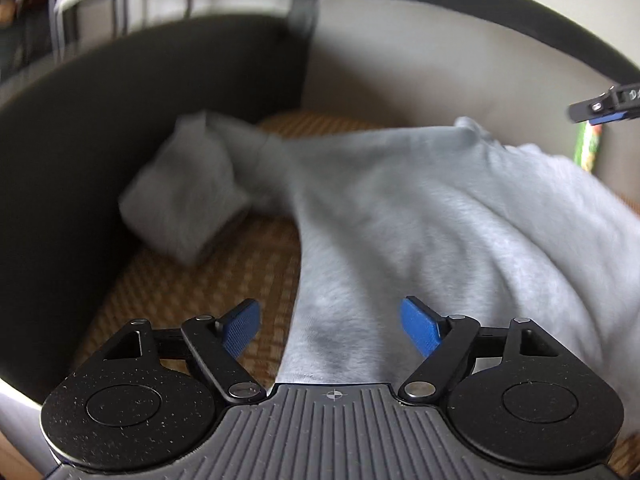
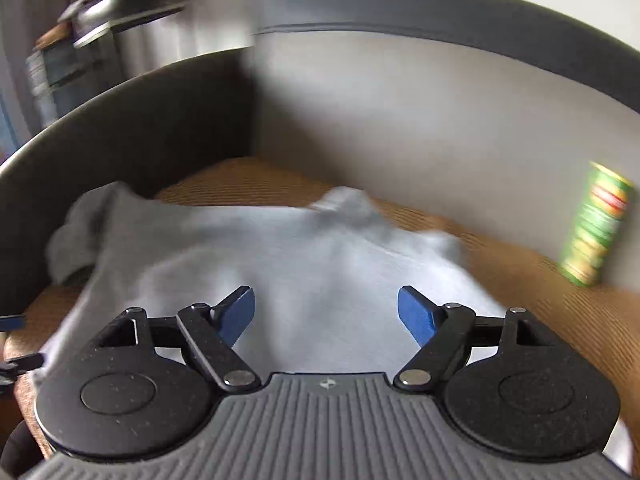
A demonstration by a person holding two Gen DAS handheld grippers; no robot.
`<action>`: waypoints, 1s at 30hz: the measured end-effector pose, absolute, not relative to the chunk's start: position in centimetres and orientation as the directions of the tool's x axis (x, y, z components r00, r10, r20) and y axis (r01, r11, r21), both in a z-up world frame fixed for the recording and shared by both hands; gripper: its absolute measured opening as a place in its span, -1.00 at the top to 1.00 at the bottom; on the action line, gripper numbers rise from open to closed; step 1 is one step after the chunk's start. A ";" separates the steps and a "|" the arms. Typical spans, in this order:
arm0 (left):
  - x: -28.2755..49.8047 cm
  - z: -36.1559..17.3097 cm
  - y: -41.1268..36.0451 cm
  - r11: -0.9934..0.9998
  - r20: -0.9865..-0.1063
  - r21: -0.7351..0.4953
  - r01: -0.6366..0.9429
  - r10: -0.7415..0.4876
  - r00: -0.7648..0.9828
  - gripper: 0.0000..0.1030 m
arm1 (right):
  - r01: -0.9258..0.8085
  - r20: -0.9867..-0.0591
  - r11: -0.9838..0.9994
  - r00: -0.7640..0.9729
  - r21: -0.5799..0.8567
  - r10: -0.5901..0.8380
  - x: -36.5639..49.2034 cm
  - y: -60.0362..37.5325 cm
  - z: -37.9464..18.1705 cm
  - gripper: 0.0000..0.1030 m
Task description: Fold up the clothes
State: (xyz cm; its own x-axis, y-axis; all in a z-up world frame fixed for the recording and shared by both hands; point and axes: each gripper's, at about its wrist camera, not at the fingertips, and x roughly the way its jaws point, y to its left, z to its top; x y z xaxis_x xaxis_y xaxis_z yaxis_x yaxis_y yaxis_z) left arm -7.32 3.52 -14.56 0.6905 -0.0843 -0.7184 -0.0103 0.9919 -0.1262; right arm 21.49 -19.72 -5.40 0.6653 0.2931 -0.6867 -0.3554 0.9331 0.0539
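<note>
Both hand-held grippers (image 1: 330,326) (image 2: 326,314) hover spread above grey garment (image 2: 280,248).

One grey garment (image 2: 280,256); one green can (image 2: 596,228); two hand-held grippers: left (image 1: 330,328), right (image 2: 326,316).

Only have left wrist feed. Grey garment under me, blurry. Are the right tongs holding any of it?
Observer: No. The right tongs are open, blue pads apart, nothing between them, above the grey sweatshirt.
Operator: That green thing at my right edge, what is it?
Observer: A tall green snack can, upright on the woven mat by the light wall.
Operator: Touching the sweatshirt?
Observer: No, bare mat shows between them.
Operator: Is the far right of the sweatshirt spread flat?
Observer: Not quite: it lies mostly spread, but its far edge there is rumpled.
</note>
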 end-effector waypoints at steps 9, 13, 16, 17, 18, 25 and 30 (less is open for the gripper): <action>-5.5 -17.6 6.0 0.956 -0.726 -0.282 0.084 -0.270 0.632 -0.68 | -0.628 -0.780 0.771 0.534 -0.107 0.327 34.6 -6.3 -10.2 -0.66; -5.1 -19.1 6.9 0.935 -0.722 -0.339 0.100 -0.327 0.610 -0.67 | -0.650 -0.818 0.733 0.522 -0.199 0.241 39.3 -4.1 -13.8 -0.66; -5.0 -19.7 7.0 0.926 -0.710 -0.357 0.119 -0.352 0.609 -0.59 | -0.654 -0.833 0.724 0.511 -0.218 0.211 42.0 -3.9 -15.7 -0.66; -5.0 -19.8 6.9 0.925 -0.706 -0.358 0.129 -0.359 0.610 -0.48 | -0.654 -0.843 0.729 0.495 -0.202 0.211 42.6 -4.1 -16.2 -0.66; -5.0 -19.8 6.9 0.925 -0.703 -0.356 0.135 -0.360 0.613 -0.02 | -0.653 -0.853 0.735 0.477 -0.183 0.212 43.3 -4.4 -16.7 -0.66; -6.5 -18.8 7.5 0.941 -0.674 -0.319 0.114 -0.310 0.671 0.80 | -0.569 -0.827 0.819 0.425 0.072 0.368 44.5 -7.7 -15.9 0.84; -6.3 -19.9 6.0 0.967 -0.711 -0.230 0.106 -0.242 0.661 0.17 | -0.500 -0.807 0.863 0.538 -0.071 0.245 43.0 -6.8 -18.1 0.70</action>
